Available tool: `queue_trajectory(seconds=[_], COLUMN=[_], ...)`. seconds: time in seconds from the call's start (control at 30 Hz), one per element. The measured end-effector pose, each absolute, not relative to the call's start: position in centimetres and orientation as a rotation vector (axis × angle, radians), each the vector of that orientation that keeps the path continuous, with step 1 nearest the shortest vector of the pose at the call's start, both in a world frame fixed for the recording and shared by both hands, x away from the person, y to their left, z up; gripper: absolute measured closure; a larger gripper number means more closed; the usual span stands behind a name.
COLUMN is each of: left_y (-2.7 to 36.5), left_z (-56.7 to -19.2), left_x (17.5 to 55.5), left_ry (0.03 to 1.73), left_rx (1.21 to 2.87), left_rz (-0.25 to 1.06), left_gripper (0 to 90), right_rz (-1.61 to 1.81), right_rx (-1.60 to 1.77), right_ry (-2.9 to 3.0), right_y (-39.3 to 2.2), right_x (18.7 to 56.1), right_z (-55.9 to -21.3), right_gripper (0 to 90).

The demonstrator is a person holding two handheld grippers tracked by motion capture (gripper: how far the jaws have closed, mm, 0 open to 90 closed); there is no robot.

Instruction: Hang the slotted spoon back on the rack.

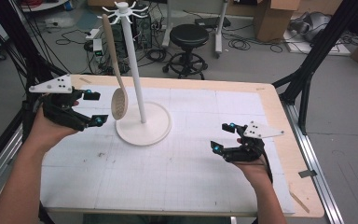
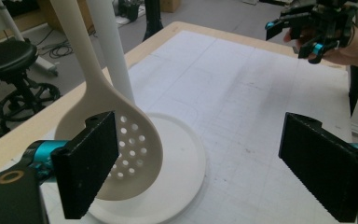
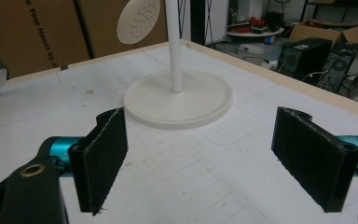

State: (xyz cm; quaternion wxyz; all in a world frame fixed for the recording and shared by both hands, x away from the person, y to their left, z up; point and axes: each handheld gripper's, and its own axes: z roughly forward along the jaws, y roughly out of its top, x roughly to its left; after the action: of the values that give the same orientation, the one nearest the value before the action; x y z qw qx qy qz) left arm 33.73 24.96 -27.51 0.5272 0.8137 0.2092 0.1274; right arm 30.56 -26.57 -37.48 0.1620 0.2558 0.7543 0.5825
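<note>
1. left gripper point(image 1: 92, 108): just left of the stand point(image 1: 142, 122), near the spoon bowl. jaws wide apart, nothing pinched; spoon sits beyond one pad in the left gripper view, not between them.
2. slotted spoon point(image 1: 117, 84): hangs from a hook at the stand's top, handle up, perforated bowl low on the stand's left side, over the base rim. free of both grippers.
3. stand: white pole on round base, on the table point(image 1: 182, 182), left of centre.
4. right gripper point(image 1: 223, 137): well right of the stand, low over the table. jaws apart, empty.
</note>
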Motion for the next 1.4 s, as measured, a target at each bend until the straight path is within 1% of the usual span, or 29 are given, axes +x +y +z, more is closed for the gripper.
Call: queue_trajectory(seconds=[0.2,0.7,1.13,1.3,1.4], left_y=[24.9,24.9,24.2,24.1,24.0], left_z=[-29.4,-32.8,-34.9,-35.4,-35.4], left_x=[33.3,32.1,31.0,30.6,30.6], left_ry=[0.517,0.524,0.504,0.489,0.487], left_rx=[1.922,1.886,1.874,1.851,1.867], left_rz=[0.288,0.280,0.295,0.285,0.295], left_gripper=[10.5,9.8,8.8,7.9,7.8], right_rz=[1.657,1.652,1.644,1.651,1.646], right_rx=[0.734,0.739,0.749,0.748,0.742], right_ry=[2.155,2.160,2.178,2.174,2.174], right_y=[-26.6,-26.6,-26.5,-26.7,-26.7], right_x=[30.6,30.7,30.9,30.9,31.0], right_z=[-37.5,-37.8,-38.2,-38.2,-38.3], right_gripper=[17.8,17.9,17.8,17.9,17.8])
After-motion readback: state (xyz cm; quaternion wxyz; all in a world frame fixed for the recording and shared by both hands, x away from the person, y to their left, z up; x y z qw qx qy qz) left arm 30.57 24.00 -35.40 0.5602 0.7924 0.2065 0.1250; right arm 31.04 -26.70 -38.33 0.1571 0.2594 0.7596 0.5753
